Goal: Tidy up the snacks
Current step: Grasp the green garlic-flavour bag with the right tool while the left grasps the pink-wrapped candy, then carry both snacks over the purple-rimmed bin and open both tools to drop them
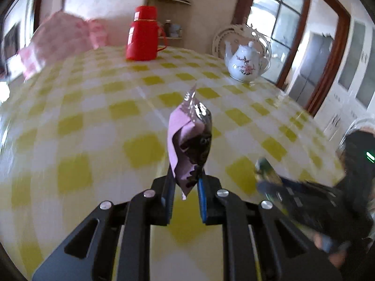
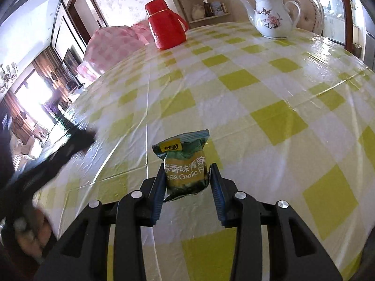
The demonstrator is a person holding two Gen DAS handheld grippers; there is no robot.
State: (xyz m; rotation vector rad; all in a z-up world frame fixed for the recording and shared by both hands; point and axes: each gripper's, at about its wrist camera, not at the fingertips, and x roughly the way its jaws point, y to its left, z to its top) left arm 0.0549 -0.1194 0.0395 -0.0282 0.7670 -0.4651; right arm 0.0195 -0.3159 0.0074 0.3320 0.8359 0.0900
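Observation:
My left gripper (image 1: 186, 182) is shut on a small pink-and-dark snack packet (image 1: 191, 140), held above the yellow-checked tablecloth (image 1: 93, 121) by its lower end. My right gripper (image 2: 187, 175) is shut on a green garlic-pea snack packet (image 2: 185, 164), which stands upright between the blue pads. In the left wrist view the right gripper (image 1: 269, 175) shows blurred at the right edge with the green packet (image 1: 263, 166) at its tip. In the right wrist view the left gripper's black frame (image 2: 70, 145) crosses the left side, blurred.
A red thermos jug (image 1: 141, 35) stands at the far side of the table and a white flowered teapot (image 1: 246, 62) at the far right. A pink checked cloth bundle (image 1: 61, 42) lies at the far left. A white chair back (image 2: 309, 9) rises behind the teapot.

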